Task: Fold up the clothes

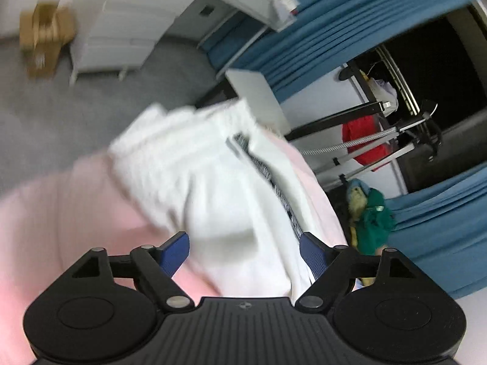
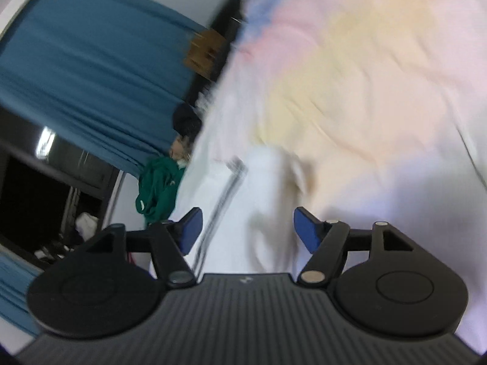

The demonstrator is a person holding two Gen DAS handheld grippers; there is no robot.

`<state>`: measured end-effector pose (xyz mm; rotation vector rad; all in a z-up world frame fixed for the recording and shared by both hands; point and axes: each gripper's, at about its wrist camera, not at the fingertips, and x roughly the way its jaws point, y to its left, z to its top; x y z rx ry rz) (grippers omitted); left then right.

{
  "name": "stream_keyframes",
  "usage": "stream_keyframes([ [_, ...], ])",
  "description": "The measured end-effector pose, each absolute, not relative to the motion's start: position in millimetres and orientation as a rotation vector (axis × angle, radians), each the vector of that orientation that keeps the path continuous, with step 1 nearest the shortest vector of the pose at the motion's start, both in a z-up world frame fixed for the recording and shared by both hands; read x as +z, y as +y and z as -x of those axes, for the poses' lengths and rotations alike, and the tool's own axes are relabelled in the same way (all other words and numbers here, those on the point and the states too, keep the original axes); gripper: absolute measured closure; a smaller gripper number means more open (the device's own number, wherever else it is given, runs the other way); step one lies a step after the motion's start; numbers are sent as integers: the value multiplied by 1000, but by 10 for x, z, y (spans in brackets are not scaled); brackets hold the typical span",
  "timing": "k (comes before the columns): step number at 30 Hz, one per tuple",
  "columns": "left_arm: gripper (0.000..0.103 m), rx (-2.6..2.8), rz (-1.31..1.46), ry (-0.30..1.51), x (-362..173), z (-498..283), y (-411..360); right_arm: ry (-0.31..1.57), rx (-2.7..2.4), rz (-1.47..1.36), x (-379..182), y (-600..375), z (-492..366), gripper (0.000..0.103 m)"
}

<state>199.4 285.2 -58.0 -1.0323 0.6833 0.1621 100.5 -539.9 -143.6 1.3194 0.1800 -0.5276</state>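
Observation:
A white garment (image 1: pixel 210 179) with a dark patterned strip lies bunched on a pale pink sheet (image 1: pixel 61 206). My left gripper (image 1: pixel 245 251) hangs over its near end, jaws wide apart, with white cloth showing between the blue pads but not pinched. In the right wrist view the same white garment (image 2: pixel 261 200) lies beside a pastel pink and yellow cloth (image 2: pixel 350 70). My right gripper (image 2: pixel 246 228) also stands open over the white fabric, pads clear of it. Both views are blurred.
Blue curtains (image 1: pixel 350 30) hang along the far side. A green garment (image 1: pixel 374 222) and a red one (image 1: pixel 365 140) hang on a metal stand. A white cabinet (image 1: pixel 121 30) and a cardboard box (image 1: pixel 45 36) stand on the grey floor. A dark open closet (image 2: pixel 36 200) shows at left.

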Motion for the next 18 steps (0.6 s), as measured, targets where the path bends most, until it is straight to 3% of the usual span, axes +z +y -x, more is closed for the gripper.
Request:
stream_keyframes([
  [7, 19, 119, 1206, 738, -1154, -1998, 2996, 287, -408, -1378, -1776, -5428, -1330, 34],
  [11, 20, 98, 1235, 658, -1348, -2181, 3093, 226, -412, -1346, -1842, -5446, -1558, 35],
  [16, 22, 107, 1198, 586, -1437, -2395, 3098, 205, -361, -1227, -1783, -5492, -1941, 40],
  [18, 28, 139, 1174, 581, -1440, -2486, 3064, 241, -371, -1167, -1781, -5533, -2071, 50],
])
